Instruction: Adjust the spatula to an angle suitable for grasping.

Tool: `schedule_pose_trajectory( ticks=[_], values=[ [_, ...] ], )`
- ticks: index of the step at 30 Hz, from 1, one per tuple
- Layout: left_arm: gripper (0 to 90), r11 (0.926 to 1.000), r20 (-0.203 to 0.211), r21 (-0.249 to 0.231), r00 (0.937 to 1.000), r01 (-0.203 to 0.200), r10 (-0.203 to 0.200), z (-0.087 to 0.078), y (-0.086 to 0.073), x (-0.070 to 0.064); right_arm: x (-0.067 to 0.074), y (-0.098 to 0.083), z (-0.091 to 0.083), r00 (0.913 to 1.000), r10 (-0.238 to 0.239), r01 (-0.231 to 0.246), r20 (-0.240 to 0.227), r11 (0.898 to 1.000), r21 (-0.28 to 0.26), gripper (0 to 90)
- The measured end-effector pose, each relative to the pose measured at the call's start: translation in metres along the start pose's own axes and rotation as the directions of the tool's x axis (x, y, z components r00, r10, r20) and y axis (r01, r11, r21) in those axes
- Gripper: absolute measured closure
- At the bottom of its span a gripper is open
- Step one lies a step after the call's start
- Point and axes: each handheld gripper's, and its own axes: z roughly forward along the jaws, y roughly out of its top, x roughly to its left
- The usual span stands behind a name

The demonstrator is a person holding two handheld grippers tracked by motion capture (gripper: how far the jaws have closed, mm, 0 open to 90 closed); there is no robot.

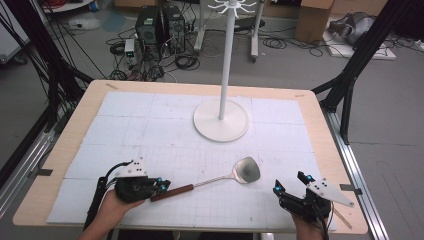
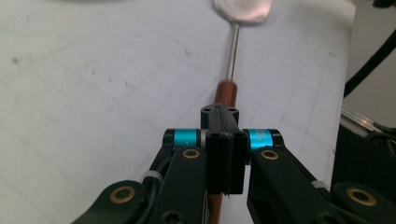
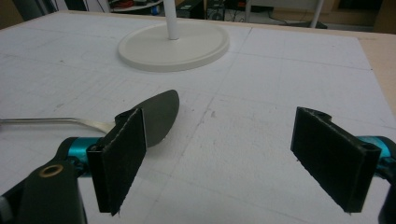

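Observation:
A spatula lies on the white mat, its metal blade (image 1: 247,170) to the right and its brown wooden handle (image 1: 172,192) to the left. My left gripper (image 1: 162,186) is at the handle's end. In the left gripper view, its jaws are pressed together right over the handle (image 2: 226,93), which runs on underneath them toward the blade (image 2: 243,9). My right gripper (image 1: 290,184) stands open near the front right of the mat, with nothing between its fingers (image 3: 121,158). The blade (image 3: 161,114) lies just beyond its left jaw.
A white stand with a round base (image 1: 221,120), a tall pole and a hooked top (image 1: 231,6) stands at the middle back of the mat (image 1: 125,130). Its base (image 3: 187,44) lies ahead of my right gripper. The wooden table edge (image 1: 345,170) runs along the right.

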Motion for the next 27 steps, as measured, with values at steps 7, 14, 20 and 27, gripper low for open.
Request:
schedule_pose_trajectory(
  ticks=[7, 14, 20, 27],
  values=[
    [89.4, 0.9988, 0.073, 0.039, 0.9970, -0.029, 0.026, -0.002, -0.018, -0.012, 0.002, 0.000, 0.000, 1.0000, -0.003, 0.003, 0.006, 1.000, 0.002, 17.2],
    [88.8, 0.9918, -0.056, 0.116, 0.9966, -0.054, 0.061, 0.005, -0.015, -0.014, 0.003, 0.000, 0.000, 1.0000, -0.005, 0.005, 0.007, 1.000, 0.005, 17.2],
    [89.1, 0.9902, -0.153, 0.136, 0.9869, -0.030, 0.051, 0.008, -0.007, -0.005, 0.002, 0.000, -0.001, 1.0000, -0.005, 0.005, 0.008, 1.000, 0.004, 17.2],
    [88.4, 0.9942, -0.306, 0.077, 0.9510, 0.075, -0.048, 0.016, -0.002, 0.018, 0.002, 0.000, 0.000, 1.0000, -0.005, 0.005, 0.005, 1.000, 0.006, 17.2]
  ],
)
